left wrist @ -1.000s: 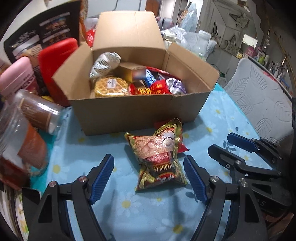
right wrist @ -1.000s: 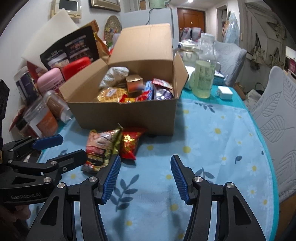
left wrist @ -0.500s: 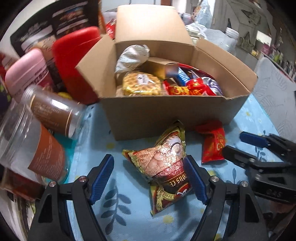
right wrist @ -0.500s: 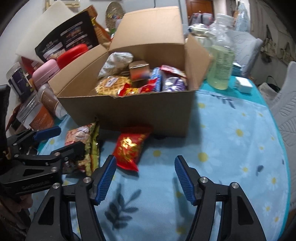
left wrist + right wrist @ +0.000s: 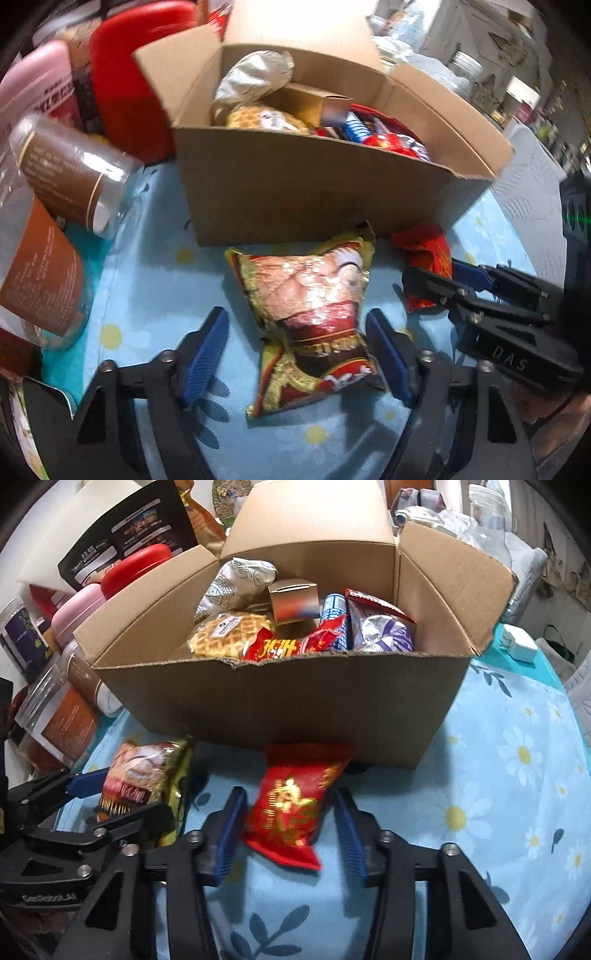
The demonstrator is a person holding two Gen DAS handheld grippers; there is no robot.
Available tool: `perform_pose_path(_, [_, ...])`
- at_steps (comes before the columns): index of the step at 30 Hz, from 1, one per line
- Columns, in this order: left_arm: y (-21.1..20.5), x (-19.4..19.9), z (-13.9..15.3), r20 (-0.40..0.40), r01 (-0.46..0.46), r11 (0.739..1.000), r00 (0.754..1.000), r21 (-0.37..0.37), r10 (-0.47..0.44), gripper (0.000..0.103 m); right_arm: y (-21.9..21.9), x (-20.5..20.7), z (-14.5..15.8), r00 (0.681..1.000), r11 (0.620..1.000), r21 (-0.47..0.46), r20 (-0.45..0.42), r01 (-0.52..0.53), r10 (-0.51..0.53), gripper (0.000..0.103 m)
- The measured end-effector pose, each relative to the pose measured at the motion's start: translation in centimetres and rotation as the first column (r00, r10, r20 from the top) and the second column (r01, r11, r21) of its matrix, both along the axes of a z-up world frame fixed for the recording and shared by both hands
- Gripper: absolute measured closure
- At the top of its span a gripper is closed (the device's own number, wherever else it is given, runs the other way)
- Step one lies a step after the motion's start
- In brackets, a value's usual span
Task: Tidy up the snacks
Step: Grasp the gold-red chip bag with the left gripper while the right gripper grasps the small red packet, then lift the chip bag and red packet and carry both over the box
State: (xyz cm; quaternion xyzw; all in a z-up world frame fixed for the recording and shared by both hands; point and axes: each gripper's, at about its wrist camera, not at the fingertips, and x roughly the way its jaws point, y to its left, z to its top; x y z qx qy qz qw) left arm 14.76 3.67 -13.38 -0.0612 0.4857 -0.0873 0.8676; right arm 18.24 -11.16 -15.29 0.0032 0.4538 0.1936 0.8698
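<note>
The gold snack bag (image 5: pixel 314 317) lies flat on the worktop (image 5: pixel 517 812), long axis running from the cardboard box (image 5: pixel 295 709) toward the left tool (image 5: pixel 297 354), whose jaws are closing around it without pressing yet. The red packet (image 5: pixel 291 812) points likewise between the closing, not yet touching jaws of the right tool (image 5: pixel 291 834). Open cloth lies to the right.

Two snack packets (image 5: pixel 310 314) (image 5: pixel 291 808) lie side by side on the tablecloth (image 5: pixel 517 775) before the snack-filled box (image 5: pixel 280 701).
</note>
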Motion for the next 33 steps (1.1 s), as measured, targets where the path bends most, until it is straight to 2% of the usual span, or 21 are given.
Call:
perform_pose_path(1, [-0.3, -0.2, 0.1, 0.006, 0.014, 1.0, 1.0, 0.004, -0.014, 0.044, -0.1, -0.3, 0.1, 1.0, 1.0, -0.001, 0.002, 0.001, -0.001, 0.065])
perform_pose_path(2, [-0.5, -0.4, 0.2, 0.005, 0.025, 1.0, 1.0, -0.001, -0.025, 0.048, -0.3, -0.5, 0.1, 1.0, 1.0, -0.001, 0.002, 0.0, 0.0, 0.067])
perform_pose_path(5, [-1.0, -0.9, 0.4, -0.004, 0.056, 0.998, 0.998, -0.029, -0.056, 0.052, -0.6, -1.5, 0.2, 1.0, 1.0, 0.006, -0.004, -0.008, 0.008, 0.069])
perform_pose_path(8, [-1.5, -1.6, 0.5, -0.015, 0.087, 0.995, 0.996, -0.042, -0.087, 0.052, -0.9, -2.9, 0.3, 1.0, 0.999, 0.028, -0.012, -0.017, 0.017, 0.07])
perform_pose_path(18, [-2.2, -6.1, 1.0, -0.032, 0.133, 0.991, 0.991, -0.003, -0.133, 0.052, -1.8, -7.9, 0.1, 0.999, 0.999, 0.031, -0.025, -0.031, 0.032, 0.07])
perform_pose_path(28, [-2.9, -9.9, 1.1, -0.074, 0.205, 0.979, 0.976, -0.008, -0.205, 0.052, -2.5, -13.3, 0.2, 0.999, 0.999, -0.007, -0.033, -0.04, 0.039, 0.07])
perform_pose_path(33, [-3.9, -10.5, 0.8, -0.08, 0.233, 0.972, 0.97, 0.034, -0.23, 0.051, -3.3, -14.7, 0.1, 0.999, 0.999, -0.024, -0.039, -0.036, 0.035, 0.07])
